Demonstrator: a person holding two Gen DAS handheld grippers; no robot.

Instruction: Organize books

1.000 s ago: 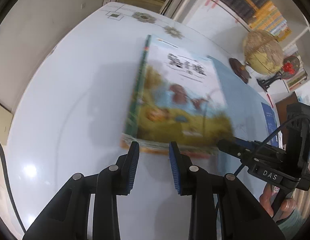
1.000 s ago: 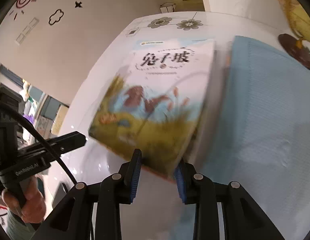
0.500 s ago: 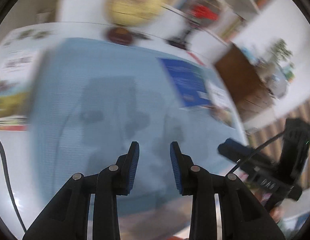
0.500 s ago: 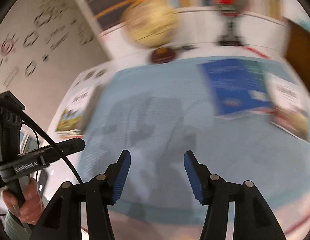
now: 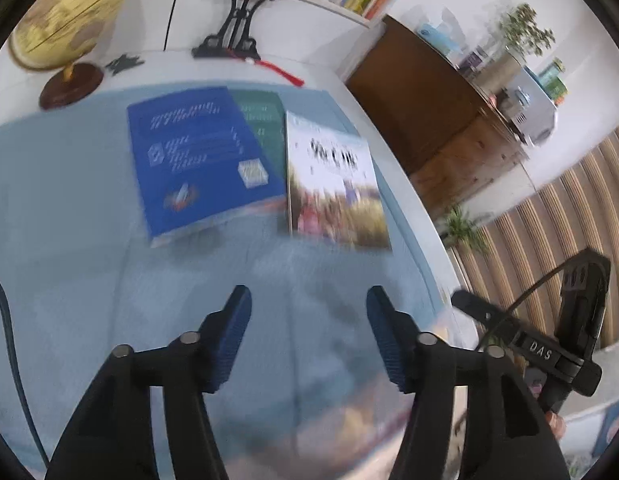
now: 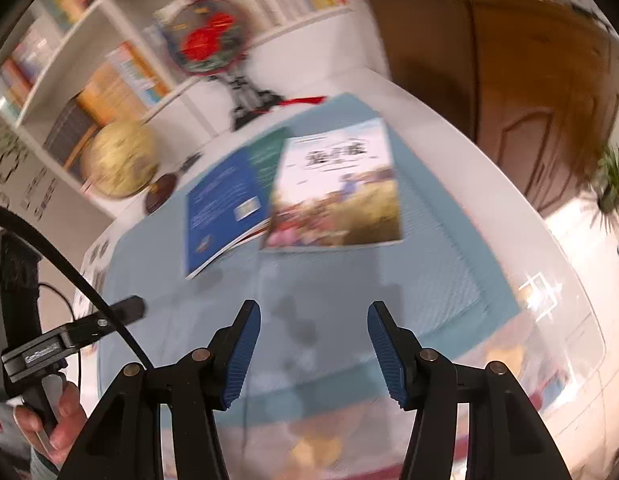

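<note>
Left wrist view shows the left tongs (image 5: pixel 307 316) with jaws apart and nothing between them; they have just been opening, having been close together 1 second ago over the illustrated book then lying on the bare white worktop. Right wrist view shows the right tongs (image 6: pixel 313 334) likewise spread and empty, having widened just before that. Both have swung away from that first book, which is no longer in view, and now hang over the pale blue mat (image 5: pixel 69 200).

Beyond the tips, well ahead, lie 3 more books: a blue book (image 5: pixel 201 156) ahead and left, a green book (image 5: pixel 263 120) mostly hidden under it, and a picture book (image 5: pixel 335 184) ahead and slightly right, overlapping the green one's edge. Farther still stand a globe (image 5: pixel 65 16) and a bookshelf (image 6: pixel 121 64).

My reading: 1 book is placed, and these 3 are next, the picture book looking the easiest to take.
</note>
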